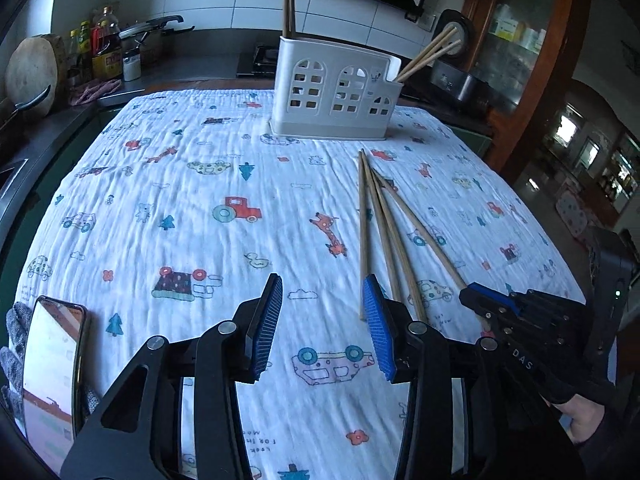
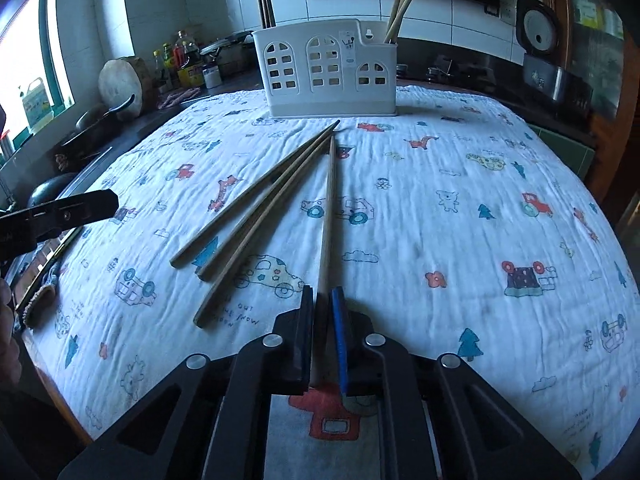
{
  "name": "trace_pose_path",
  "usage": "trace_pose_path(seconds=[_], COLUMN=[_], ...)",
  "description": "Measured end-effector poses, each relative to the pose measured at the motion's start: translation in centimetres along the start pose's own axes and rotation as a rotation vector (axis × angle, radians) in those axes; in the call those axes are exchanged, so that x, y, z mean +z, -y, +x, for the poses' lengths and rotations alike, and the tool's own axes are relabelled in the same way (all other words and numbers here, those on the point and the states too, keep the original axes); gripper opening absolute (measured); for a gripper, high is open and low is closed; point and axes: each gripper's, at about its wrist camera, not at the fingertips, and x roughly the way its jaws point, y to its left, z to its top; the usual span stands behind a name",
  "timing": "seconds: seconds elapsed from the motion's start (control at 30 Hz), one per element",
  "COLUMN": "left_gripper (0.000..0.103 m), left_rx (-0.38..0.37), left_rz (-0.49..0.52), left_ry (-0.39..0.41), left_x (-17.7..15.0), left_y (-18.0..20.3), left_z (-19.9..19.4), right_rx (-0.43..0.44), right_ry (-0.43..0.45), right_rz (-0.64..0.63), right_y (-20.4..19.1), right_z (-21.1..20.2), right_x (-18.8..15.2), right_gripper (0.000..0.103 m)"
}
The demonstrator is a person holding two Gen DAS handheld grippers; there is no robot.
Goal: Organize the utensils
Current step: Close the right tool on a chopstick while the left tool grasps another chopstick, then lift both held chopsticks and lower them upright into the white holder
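Nearest the right wrist camera, the right gripper (image 2: 322, 336) has its fingers drawn in tight on the thick end of one chopstick (image 2: 329, 216), which runs straight ahead along the line of the fingers, probably so it can be carried tip-first toward the holder; its far tip seems to lie on the cloth (image 2: 440, 208) or just above it, and I cannot tell which. Just to its left lie three loose chopsticks (image 2: 256, 216), fanned apart at the near ends and meeting close to the held one's tip, a spread that leaves room to take them one at a time. The left gripper (image 1: 322, 328) hangs over a bare stretch of cloth with its fingers wide apart and nothing between them, beside the pile and not in it (likely waiting its turn). A phone (image 1: 54, 364) lies at the near left corner of the table, clear of the work. Farthest off, at the back edge of the table, stands the white holder (image 2: 326, 76), with one pair of chopsticks upright at its left end and a few leaning out at the right, so the job looks partly done.
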Motion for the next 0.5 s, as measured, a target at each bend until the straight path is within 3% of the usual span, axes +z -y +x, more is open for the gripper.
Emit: trace_pose_path(seconds=[0.27, 0.5], left_gripper=[0.029, 0.024], left_rx=[-0.069, -0.067], left_rz=[0.041, 0.045], left_ry=[-0.062, -0.099], left_x=[-0.3, 0.3], left_y=[2.3, 3.2], left_z=[2.9, 5.6], right_rx=[0.005, -0.001], right_ry=[0.017, 0.074], right_rz=[0.025, 0.025], right_y=[0.6, 1.7], right_z=[-0.5, -2.7], right_x=[0.1, 0.9], right_gripper=[0.008, 0.007])
